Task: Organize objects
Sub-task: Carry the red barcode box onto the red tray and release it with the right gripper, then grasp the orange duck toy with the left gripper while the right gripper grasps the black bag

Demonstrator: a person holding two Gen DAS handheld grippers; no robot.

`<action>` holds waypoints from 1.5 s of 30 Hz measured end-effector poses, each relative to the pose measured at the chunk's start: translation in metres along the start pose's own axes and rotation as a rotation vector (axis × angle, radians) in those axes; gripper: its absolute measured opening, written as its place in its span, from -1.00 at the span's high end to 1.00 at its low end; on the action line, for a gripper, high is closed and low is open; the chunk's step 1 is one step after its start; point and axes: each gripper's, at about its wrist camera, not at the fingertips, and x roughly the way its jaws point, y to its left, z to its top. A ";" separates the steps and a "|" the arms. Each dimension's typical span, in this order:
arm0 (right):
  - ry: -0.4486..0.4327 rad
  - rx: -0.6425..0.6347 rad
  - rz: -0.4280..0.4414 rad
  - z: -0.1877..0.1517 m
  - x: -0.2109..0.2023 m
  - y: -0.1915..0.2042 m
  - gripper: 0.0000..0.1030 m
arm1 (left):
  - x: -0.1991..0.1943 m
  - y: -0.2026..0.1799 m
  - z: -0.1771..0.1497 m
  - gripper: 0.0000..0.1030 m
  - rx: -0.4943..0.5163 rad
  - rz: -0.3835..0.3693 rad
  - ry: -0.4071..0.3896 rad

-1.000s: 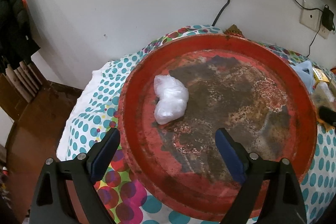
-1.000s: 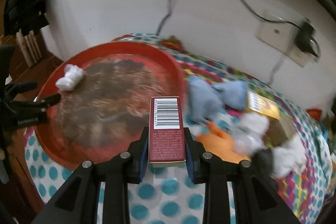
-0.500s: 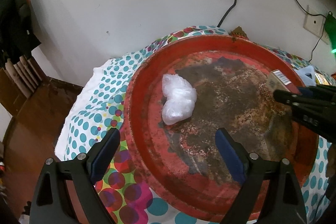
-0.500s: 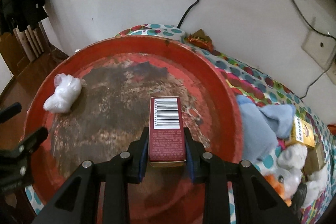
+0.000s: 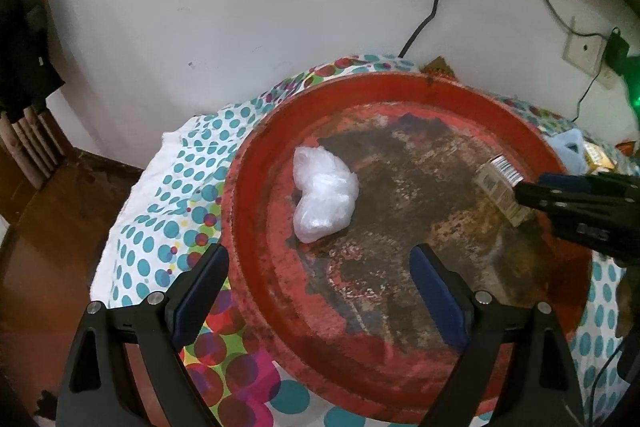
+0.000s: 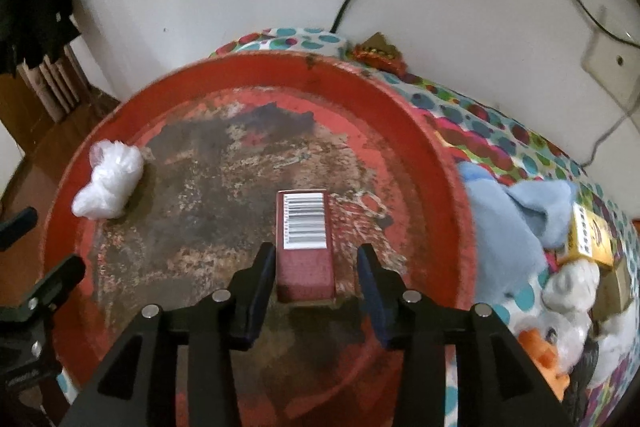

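One round red tray (image 6: 436,163), paint worn and rusted, set on a polka-dot cloth (image 5: 168,187). On the tray: one maroon barcoded box (image 6: 305,243), lying flat near the centre; one crumpled clear plastic bag (image 6: 109,187) by the left rim. Right gripper (image 6: 316,259) spread open, fingers either side of the box with gaps showing. Left gripper (image 5: 318,267) wide open, empty, astride the tray's near-left rim. Right of the tray: one blue plush (image 6: 516,219), one yellow box (image 6: 590,235), and white and orange soft items, number unclear.
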 end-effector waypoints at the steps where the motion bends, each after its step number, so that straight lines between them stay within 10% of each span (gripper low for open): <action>1: -0.021 0.007 -0.004 -0.004 -0.010 -0.004 0.17 | -0.002 0.001 0.001 -0.76 -0.002 -0.002 -0.008; 21: -0.070 0.277 -0.201 -0.164 -0.123 -0.209 0.08 | -0.018 -0.060 -0.005 -0.92 0.192 -0.013 -0.036; 45: -0.070 0.226 0.012 -0.145 -0.085 -0.207 0.01 | -0.048 -0.223 -0.003 -0.99 0.450 -0.122 -0.006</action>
